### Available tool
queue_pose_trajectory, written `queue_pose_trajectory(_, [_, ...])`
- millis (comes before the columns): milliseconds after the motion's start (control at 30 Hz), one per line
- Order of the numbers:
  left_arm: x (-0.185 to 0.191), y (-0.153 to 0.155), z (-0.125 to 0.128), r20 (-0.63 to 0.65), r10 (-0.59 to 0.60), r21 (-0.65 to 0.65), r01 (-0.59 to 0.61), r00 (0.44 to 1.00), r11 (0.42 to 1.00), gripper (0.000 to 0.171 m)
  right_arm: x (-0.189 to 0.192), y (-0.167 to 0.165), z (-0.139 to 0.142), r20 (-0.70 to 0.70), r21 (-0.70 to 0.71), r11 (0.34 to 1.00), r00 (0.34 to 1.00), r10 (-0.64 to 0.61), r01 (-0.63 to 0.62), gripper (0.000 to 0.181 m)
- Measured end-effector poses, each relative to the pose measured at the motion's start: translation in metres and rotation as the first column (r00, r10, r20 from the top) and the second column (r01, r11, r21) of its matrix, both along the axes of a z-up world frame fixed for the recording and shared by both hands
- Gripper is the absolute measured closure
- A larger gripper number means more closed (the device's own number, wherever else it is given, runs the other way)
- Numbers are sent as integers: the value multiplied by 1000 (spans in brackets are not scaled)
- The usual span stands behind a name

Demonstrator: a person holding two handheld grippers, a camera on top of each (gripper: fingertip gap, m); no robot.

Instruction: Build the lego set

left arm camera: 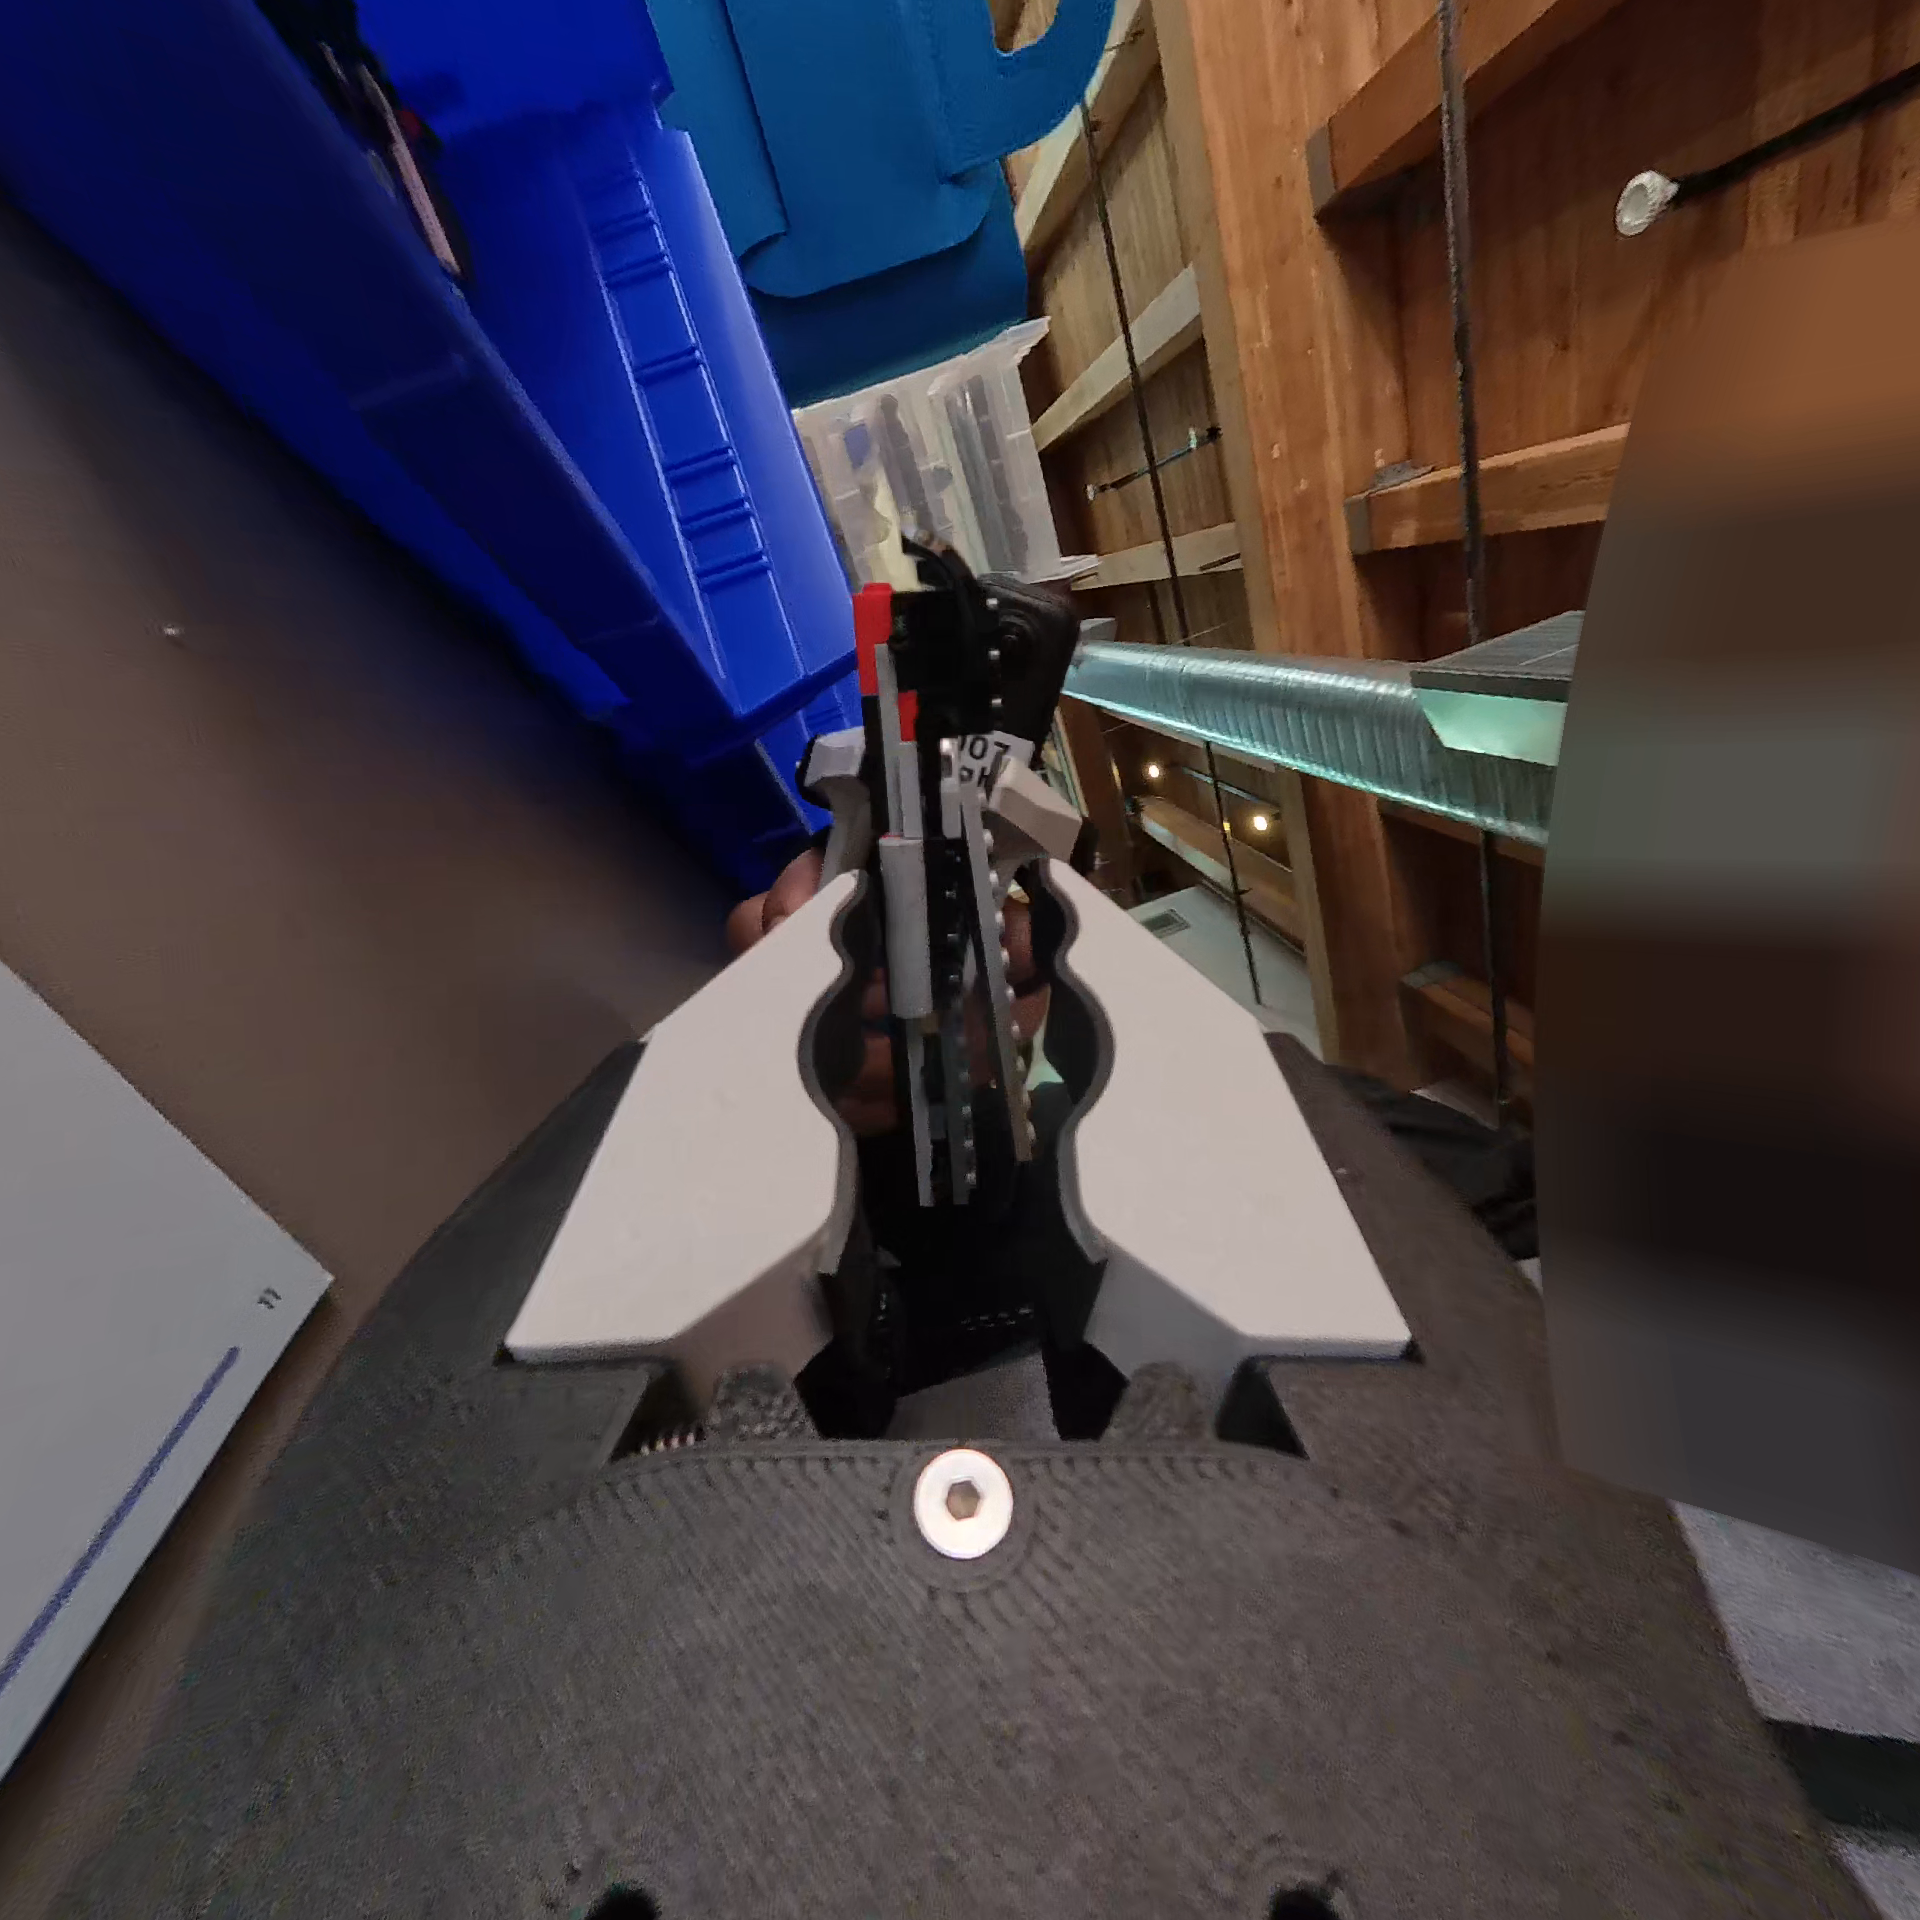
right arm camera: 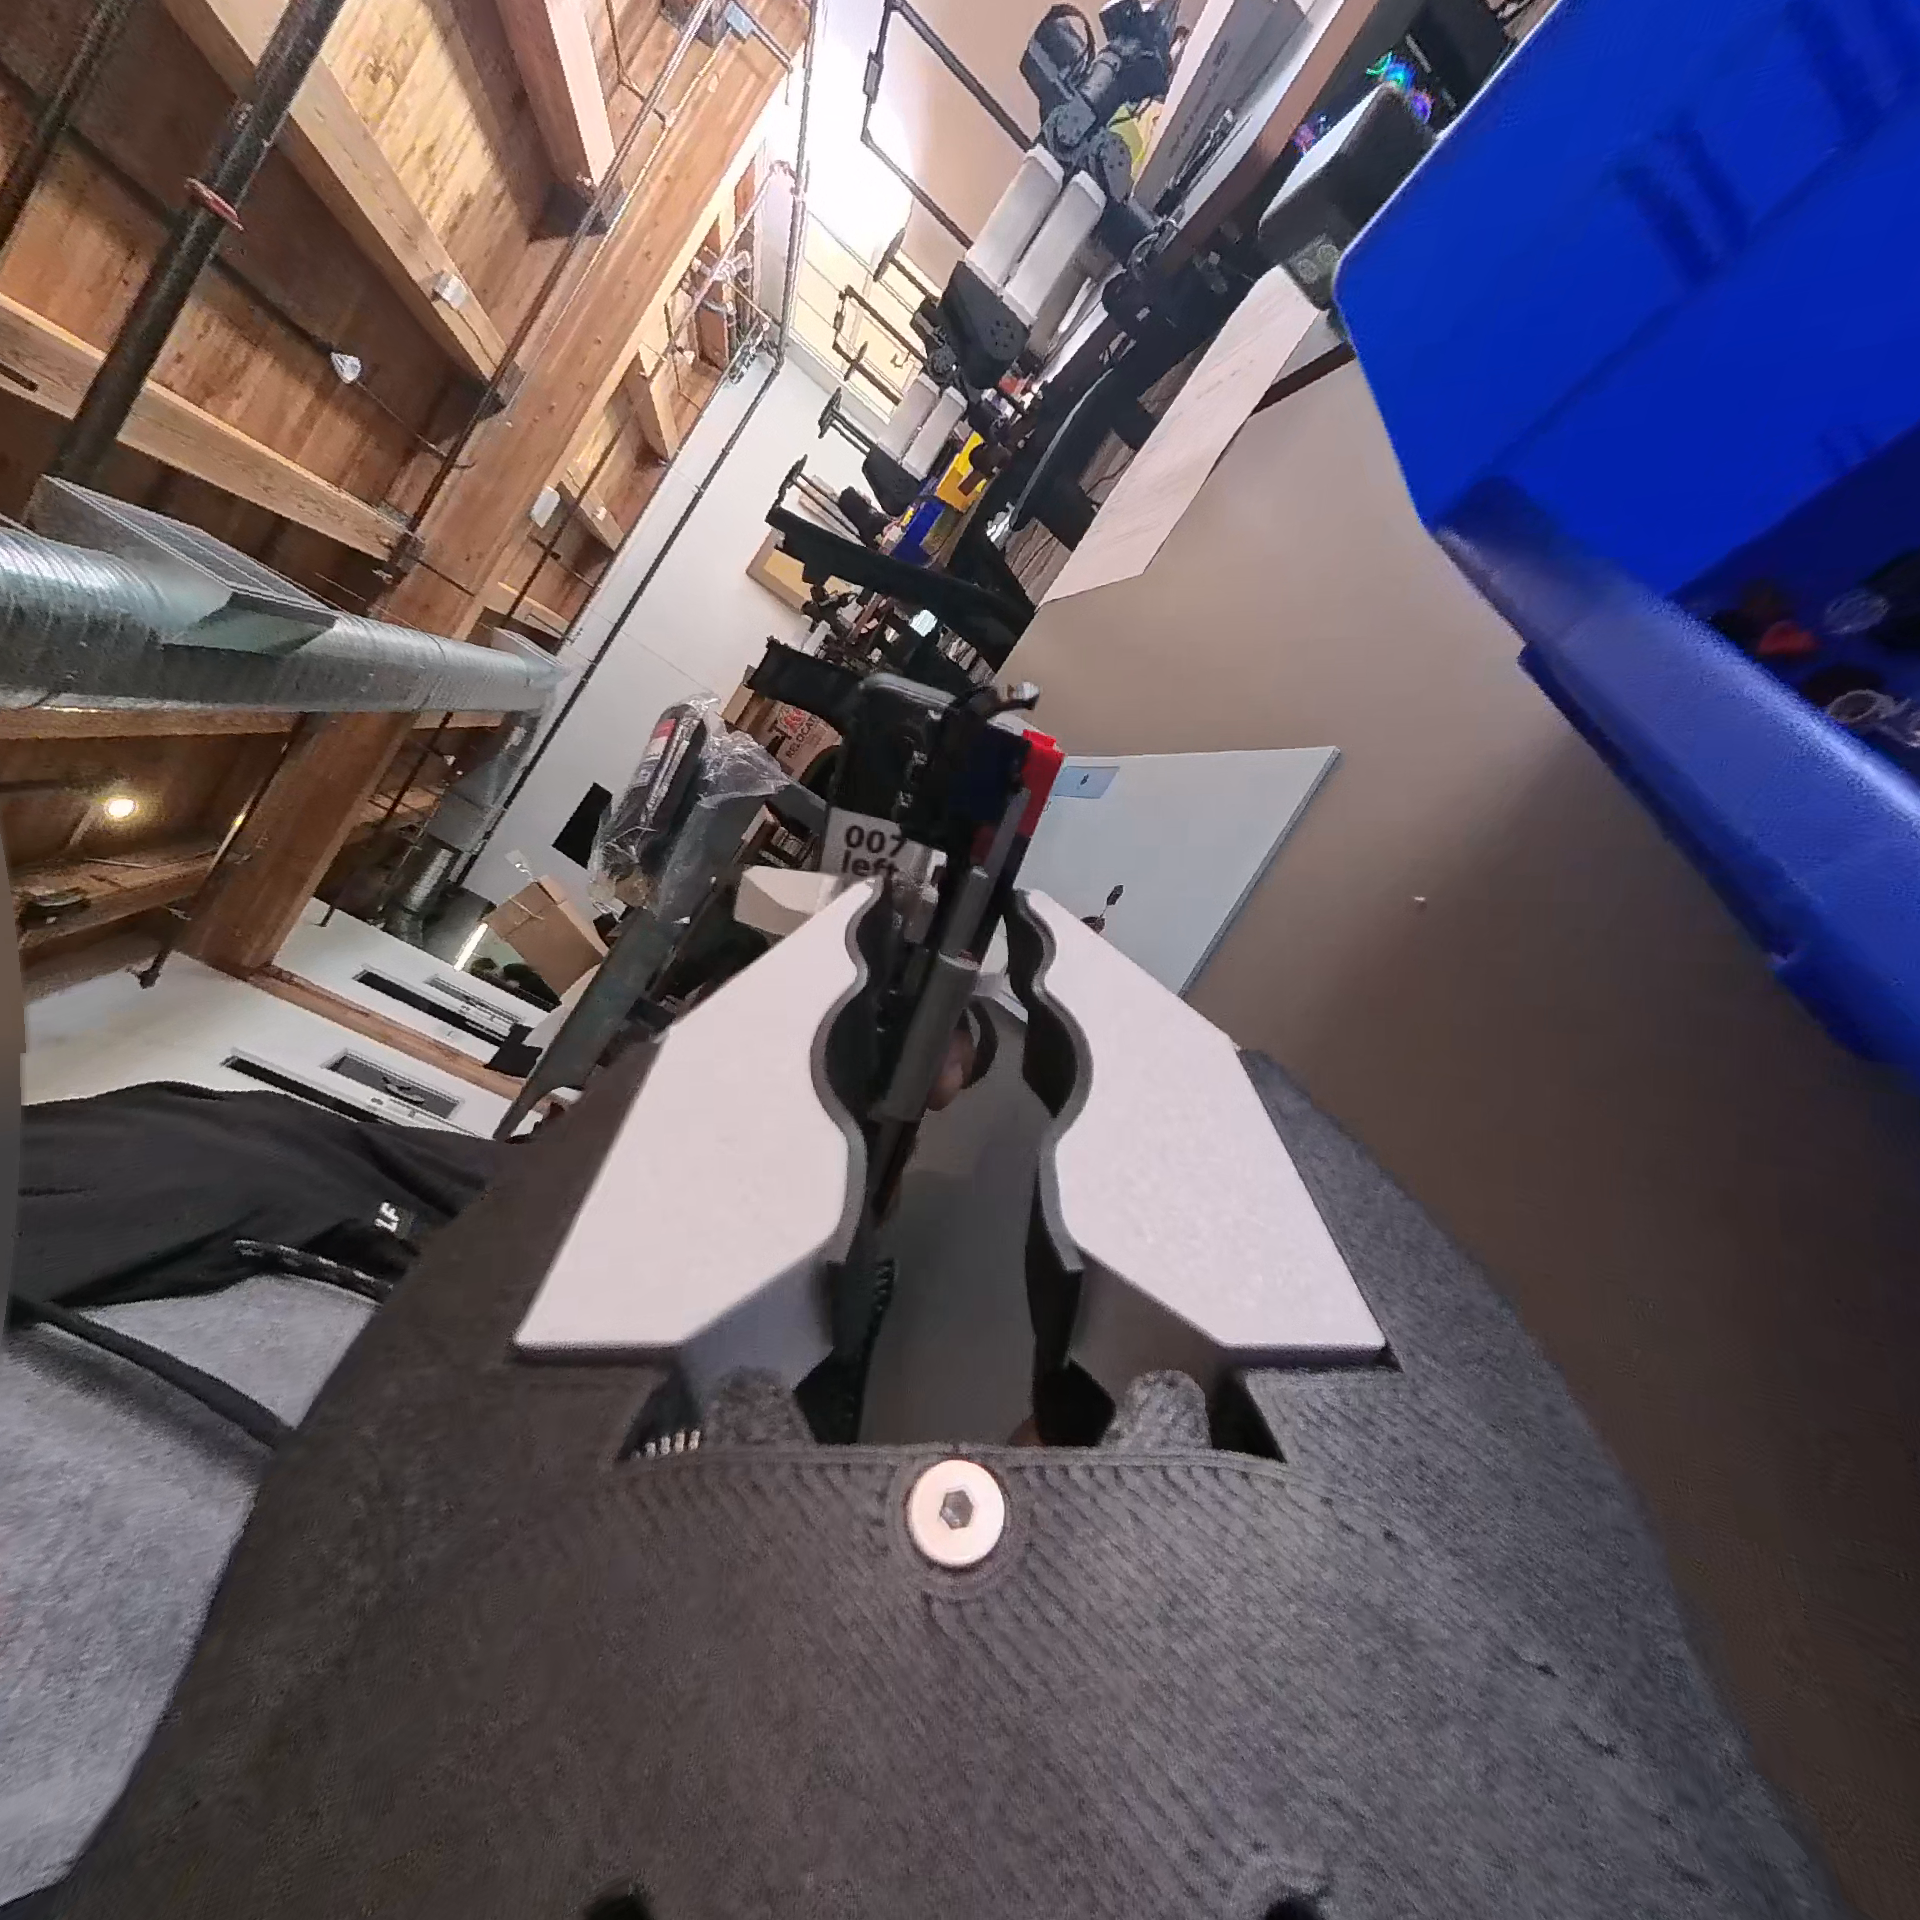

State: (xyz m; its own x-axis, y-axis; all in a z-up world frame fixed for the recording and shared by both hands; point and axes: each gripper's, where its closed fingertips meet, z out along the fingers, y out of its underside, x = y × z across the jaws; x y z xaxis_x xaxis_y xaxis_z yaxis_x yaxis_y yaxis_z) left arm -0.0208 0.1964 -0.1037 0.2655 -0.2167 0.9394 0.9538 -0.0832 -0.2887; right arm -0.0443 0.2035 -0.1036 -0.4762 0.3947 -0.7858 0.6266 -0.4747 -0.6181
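A flat lego assembly point(left arm camera: 902, 935) of grey, black and red parts is seen edge-on, held in the air between my two grippers, which face each other. My left gripper point(left arm camera: 956, 883) is shut on its near end, with the red tip point(left arm camera: 873, 634) sticking out beyond. My right gripper point(right arm camera: 943, 896) is shut on the other end of the same assembly point(right arm camera: 961, 966). The right gripper's camera point(left arm camera: 1023, 634) shows behind the assembly in the left wrist view, and the left gripper's camera point(right arm camera: 899, 717) shows in the right wrist view. A hand point(left arm camera: 790, 894) is partly visible behind the fingers.
Blue plastic bins point(left arm camera: 520, 364) stand on the brown table point(left arm camera: 260, 831) close to the left; they also show in the right wrist view point(right arm camera: 1662, 312). A white sheet point(left arm camera: 104, 1299) lies on the table. A white board point(right arm camera: 1174, 852) lies beyond. Wooden shelving point(left arm camera: 1351, 312) and a metal duct point(left arm camera: 1299, 707) are behind.
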Motion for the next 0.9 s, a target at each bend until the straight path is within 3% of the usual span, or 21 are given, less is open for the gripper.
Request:
queue_pose_trajectory(333, [0, -1, -2, 16, 8, 11, -8, 1000, 1000, 152, 5, -12, 3, -41, -8, 1000, 999, 28, -29, 158])
queue_pose_trajectory(900, [1, -3, 4, -122, 26, 11, -25, 992, 1000, 152, 9, -13, 8, -113, 5, 1000, 993, 18, -18, 158])
